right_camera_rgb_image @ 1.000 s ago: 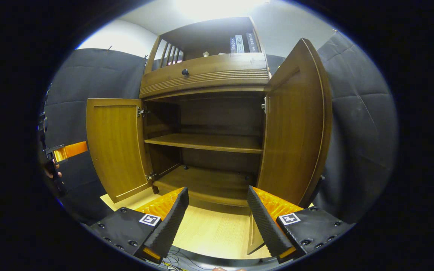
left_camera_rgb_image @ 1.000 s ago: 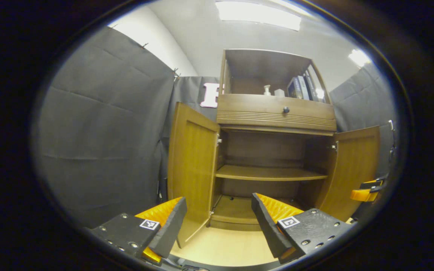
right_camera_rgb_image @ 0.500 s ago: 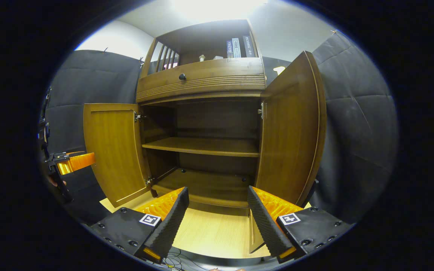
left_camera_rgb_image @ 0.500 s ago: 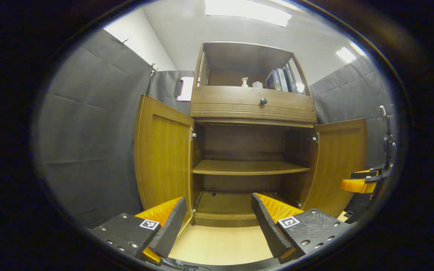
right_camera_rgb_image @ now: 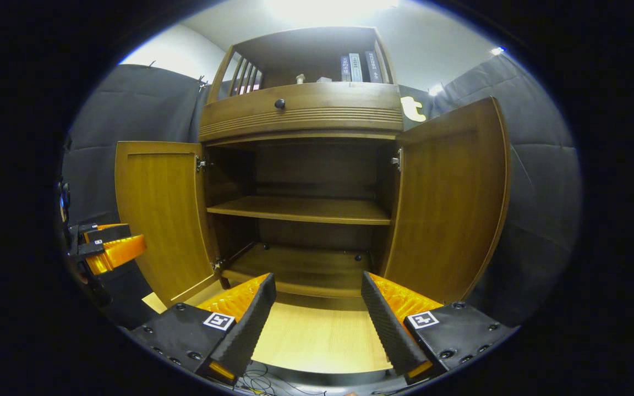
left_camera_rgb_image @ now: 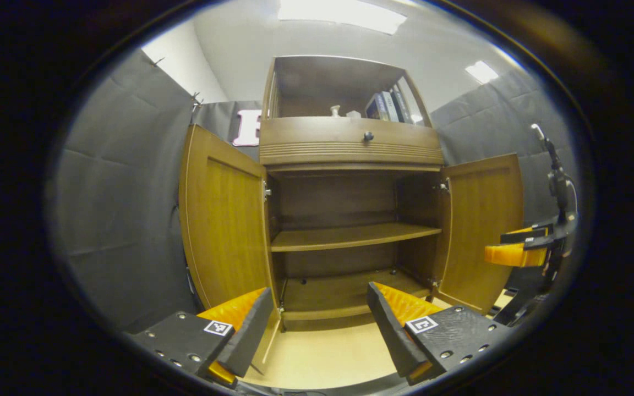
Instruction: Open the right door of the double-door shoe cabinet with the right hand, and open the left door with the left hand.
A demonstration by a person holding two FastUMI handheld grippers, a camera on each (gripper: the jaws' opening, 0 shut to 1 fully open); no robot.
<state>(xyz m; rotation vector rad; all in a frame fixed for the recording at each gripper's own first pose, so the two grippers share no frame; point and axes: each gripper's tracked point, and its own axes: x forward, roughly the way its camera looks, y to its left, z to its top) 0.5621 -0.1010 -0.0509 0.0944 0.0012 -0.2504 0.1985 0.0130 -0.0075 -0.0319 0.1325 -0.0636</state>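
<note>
The wooden shoe cabinet [left_camera_rgb_image: 350, 148] stands ahead with both doors swung wide. In the left gripper view its left door [left_camera_rgb_image: 223, 220] is just beyond my left gripper [left_camera_rgb_image: 320, 324], which is open and empty, apart from the wood. The right door [left_camera_rgb_image: 482, 225] hangs out at the far side, with the right gripper [left_camera_rgb_image: 515, 253] beside its edge. In the right gripper view the right door [right_camera_rgb_image: 449, 203] and left door [right_camera_rgb_image: 157, 209] flank bare inner shelves. My right gripper [right_camera_rgb_image: 317, 322] is open, holding nothing. The left gripper [right_camera_rgb_image: 110, 247] shows at the left edge.
A drawer with a dark knob [left_camera_rgb_image: 368, 136] sits above the doors, and books [left_camera_rgb_image: 386, 105] and a small bottle stand on the top shelf. An inner shelf [right_camera_rgb_image: 300, 209] splits the compartment. Pale wood floor [right_camera_rgb_image: 317, 335] lies in front; cables [right_camera_rgb_image: 256, 379] trail below.
Both grippers have drawn back and turned a little, so the cabinet sits more centred in each view. The doors stay open. Both grippers stay open and empty.
</note>
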